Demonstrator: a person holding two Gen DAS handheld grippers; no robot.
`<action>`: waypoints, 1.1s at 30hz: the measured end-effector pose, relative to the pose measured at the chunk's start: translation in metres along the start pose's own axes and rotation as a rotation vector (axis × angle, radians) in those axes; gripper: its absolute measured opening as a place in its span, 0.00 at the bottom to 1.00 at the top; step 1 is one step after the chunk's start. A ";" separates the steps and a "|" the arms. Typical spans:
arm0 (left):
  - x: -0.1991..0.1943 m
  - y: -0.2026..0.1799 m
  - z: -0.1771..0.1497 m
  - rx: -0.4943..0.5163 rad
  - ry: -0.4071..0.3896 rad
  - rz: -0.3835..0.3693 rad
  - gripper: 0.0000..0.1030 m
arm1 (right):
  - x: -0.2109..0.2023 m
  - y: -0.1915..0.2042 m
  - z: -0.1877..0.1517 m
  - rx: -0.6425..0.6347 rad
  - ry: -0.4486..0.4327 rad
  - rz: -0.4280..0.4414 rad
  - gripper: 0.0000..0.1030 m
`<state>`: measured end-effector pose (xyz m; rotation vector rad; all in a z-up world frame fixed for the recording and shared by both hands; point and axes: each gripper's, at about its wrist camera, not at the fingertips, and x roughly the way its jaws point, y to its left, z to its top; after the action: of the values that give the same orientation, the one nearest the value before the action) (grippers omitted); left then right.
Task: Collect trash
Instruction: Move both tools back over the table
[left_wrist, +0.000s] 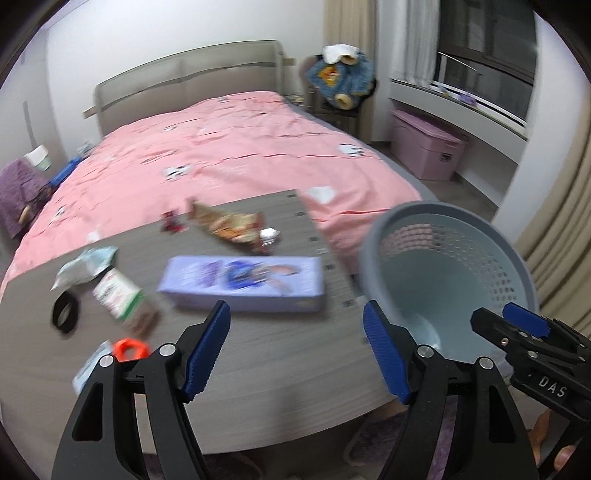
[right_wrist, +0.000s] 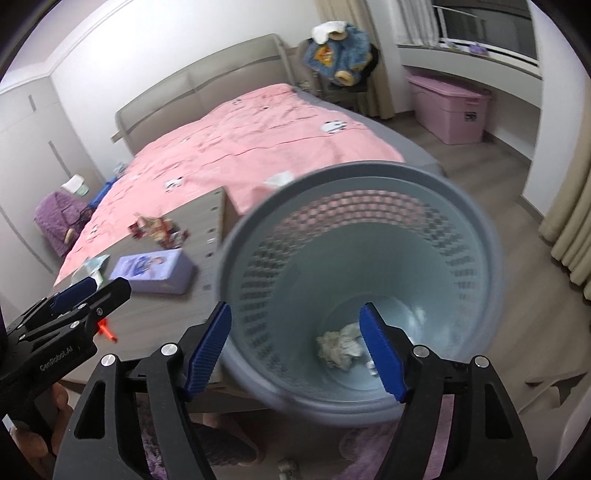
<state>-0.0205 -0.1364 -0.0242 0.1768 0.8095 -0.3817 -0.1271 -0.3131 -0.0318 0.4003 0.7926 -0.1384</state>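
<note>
Trash lies on a grey wooden table (left_wrist: 277, 354): a purple box (left_wrist: 243, 282), a brown snack wrapper (left_wrist: 232, 227), a small red wrapper (left_wrist: 171, 221), a white-green pouch (left_wrist: 86, 266), a small carton (left_wrist: 118, 299), a black ring (left_wrist: 65, 312) and an orange ring (left_wrist: 129, 349). My left gripper (left_wrist: 295, 306) hangs open over the table just in front of the purple box, nothing between its fingers. A blue-grey basket (right_wrist: 424, 258) stands at the table's right end with crumpled paper (right_wrist: 340, 345) at its bottom. My right gripper (right_wrist: 294, 306) is open above the basket's mouth, empty.
Behind the table is a bed with a pink cover (left_wrist: 221, 147). A pink storage box (left_wrist: 424, 147) sits under the window ledge, and a chair with a blue jacket (left_wrist: 340, 81) stands beside the bed. Curtains hang at the right. A purple rug (right_wrist: 369, 454) lies underfoot.
</note>
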 end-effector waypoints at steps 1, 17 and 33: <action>-0.002 0.010 -0.003 -0.014 0.002 0.015 0.69 | 0.003 0.009 -0.001 -0.012 0.006 0.017 0.69; -0.027 0.178 -0.057 -0.221 0.030 0.245 0.69 | 0.049 0.162 -0.026 -0.282 0.109 0.190 0.71; -0.021 0.237 -0.077 -0.266 0.051 0.252 0.69 | 0.101 0.245 -0.044 -0.442 0.186 0.191 0.72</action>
<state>0.0084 0.1096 -0.0589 0.0384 0.8681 -0.0304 -0.0201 -0.0679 -0.0587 0.0681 0.9359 0.2540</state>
